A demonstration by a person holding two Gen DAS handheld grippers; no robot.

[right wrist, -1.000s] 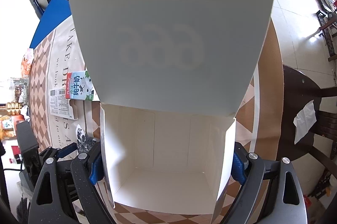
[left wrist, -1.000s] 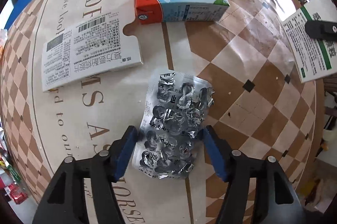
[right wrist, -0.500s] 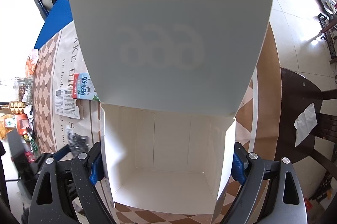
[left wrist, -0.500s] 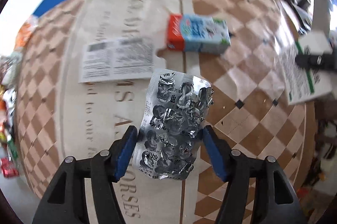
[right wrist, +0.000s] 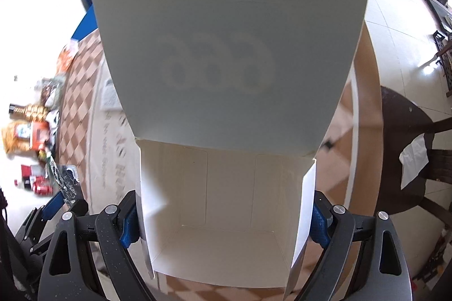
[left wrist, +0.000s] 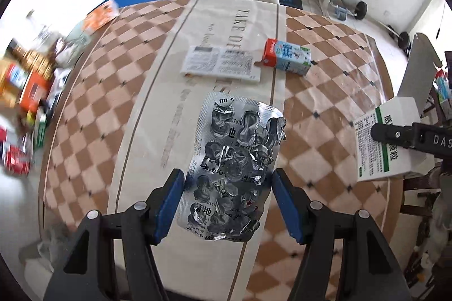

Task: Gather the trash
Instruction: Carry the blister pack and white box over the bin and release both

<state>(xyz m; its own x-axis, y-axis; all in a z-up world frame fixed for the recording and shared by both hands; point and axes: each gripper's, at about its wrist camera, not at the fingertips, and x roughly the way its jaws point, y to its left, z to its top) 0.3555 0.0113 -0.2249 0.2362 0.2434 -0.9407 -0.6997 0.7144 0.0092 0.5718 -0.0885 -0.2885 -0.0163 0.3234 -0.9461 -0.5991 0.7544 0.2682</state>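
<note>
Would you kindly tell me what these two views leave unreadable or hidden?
- Right wrist view: the open white box in the right gripper hides most of the table behind it.
- Left wrist view: clutter at the table's left edge is blurred.
- Left wrist view: print on the blister pack in the left gripper is crumpled, unreadable.

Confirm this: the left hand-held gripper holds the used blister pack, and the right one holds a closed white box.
Not quite. The box in the right hand-held gripper is open, its lid flap raised, as the right wrist view shows. The left hand-held gripper does hold the blister pack.
</note>
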